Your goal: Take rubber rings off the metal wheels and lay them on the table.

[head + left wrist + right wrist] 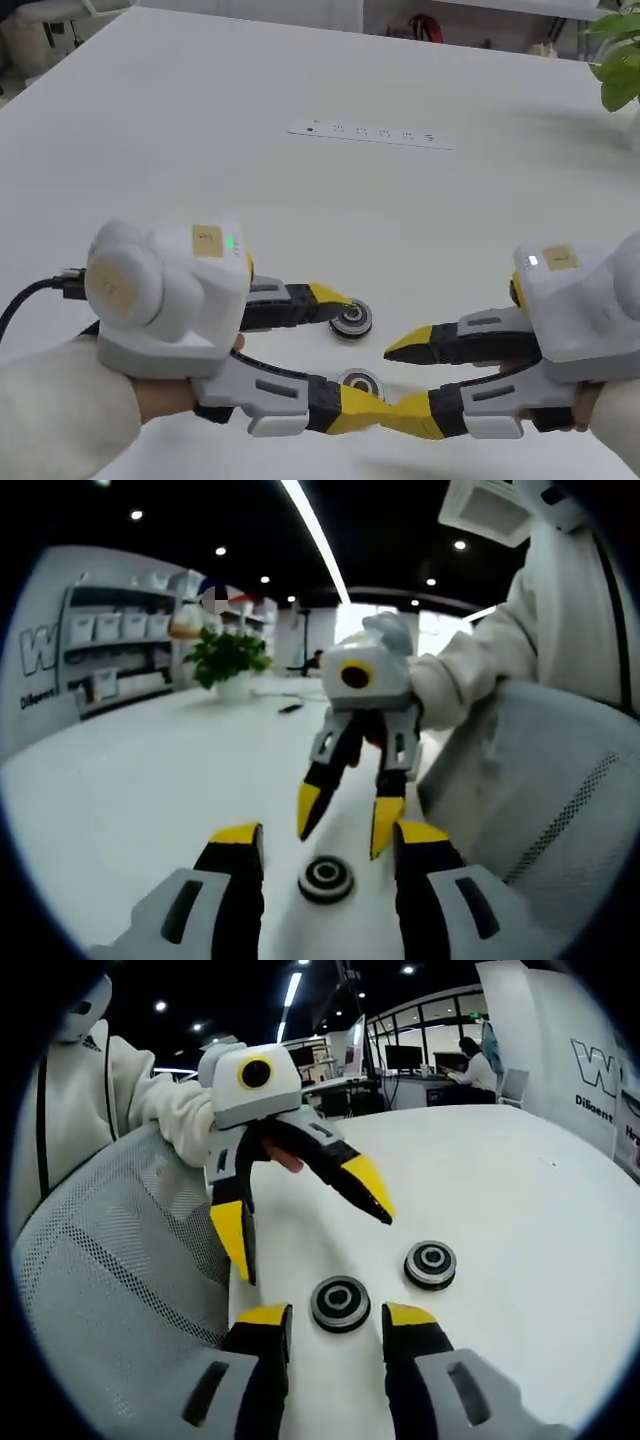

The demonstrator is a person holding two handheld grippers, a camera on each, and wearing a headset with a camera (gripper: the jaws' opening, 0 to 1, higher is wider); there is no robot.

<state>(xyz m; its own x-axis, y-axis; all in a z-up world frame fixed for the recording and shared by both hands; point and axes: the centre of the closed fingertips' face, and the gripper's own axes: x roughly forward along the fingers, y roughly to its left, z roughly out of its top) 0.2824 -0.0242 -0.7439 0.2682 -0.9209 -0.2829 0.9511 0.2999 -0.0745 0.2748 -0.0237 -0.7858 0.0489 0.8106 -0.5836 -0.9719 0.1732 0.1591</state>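
Observation:
Two small metal wheels with dark rubber rings lie flat on the white table: a far wheel and a near wheel. My left gripper reaches in from the left, open, its jaws straddling both wheels. In its own view one wheel lies on the table between the jaws. My right gripper comes in from the right, open, with the near wheel just beyond its tips. The two grippers' lower jaw tips almost meet.
A white power strip lies further back on the table. A green plant stands at the far right edge. A black cable trails from the left gripper. A mesh chair back is close behind the person.

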